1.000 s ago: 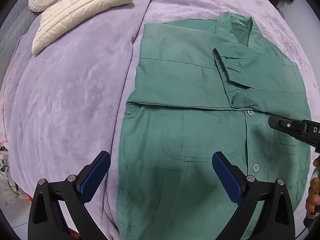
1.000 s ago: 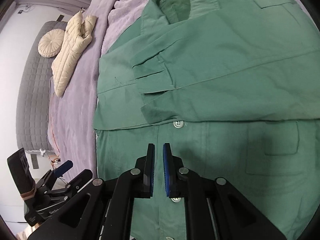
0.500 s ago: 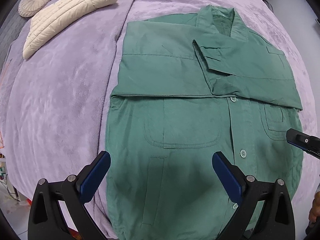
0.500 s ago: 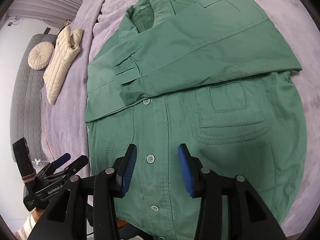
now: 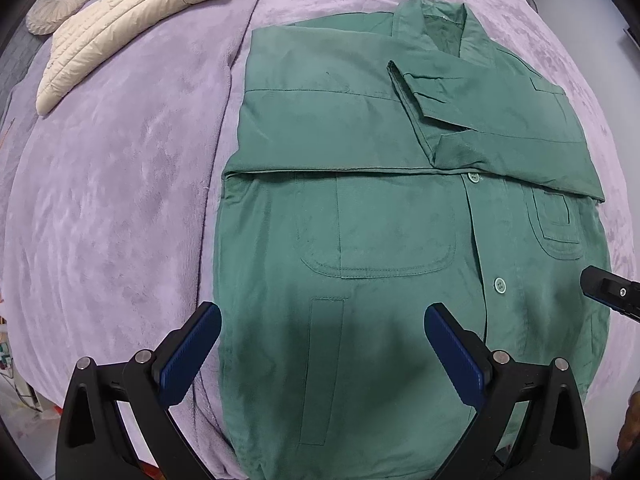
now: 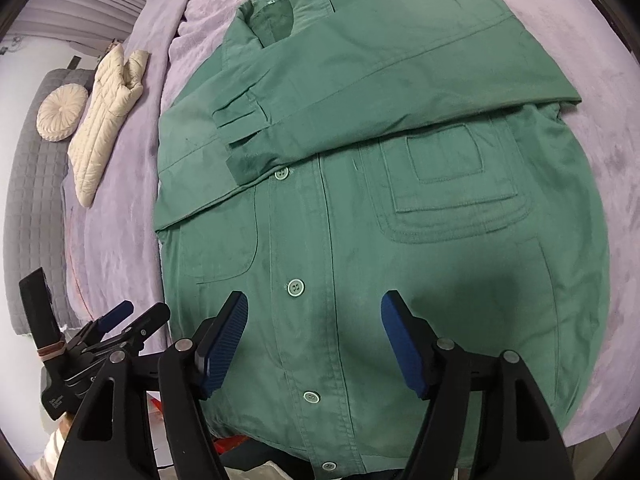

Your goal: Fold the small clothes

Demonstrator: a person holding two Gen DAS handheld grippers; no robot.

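Observation:
A green button-up jacket (image 5: 380, 216) lies flat on a lilac blanket (image 5: 120, 200), front up, both sleeves folded across the chest. It also fills the right wrist view (image 6: 400, 200). My left gripper (image 5: 322, 354) is open and empty, above the jacket's near left hem. My right gripper (image 6: 314, 344) is open and empty, above the hem near the button placket. The right gripper's tip (image 5: 608, 292) shows at the right edge of the left wrist view. The left gripper (image 6: 116, 324) shows at lower left in the right wrist view.
A cream quilted jacket (image 5: 128, 16) lies at the far left of the bed, also seen in the right wrist view (image 6: 108, 120). A round cream cushion (image 5: 58, 2) sits beside it. A grey quilted headboard (image 6: 28, 200) runs along the left. The bed's near edge is just below the hem.
Both grippers have pulled back toward the hem, so more of the jacket shows. The right gripper went from shut to wide open. The left gripper stayed open.

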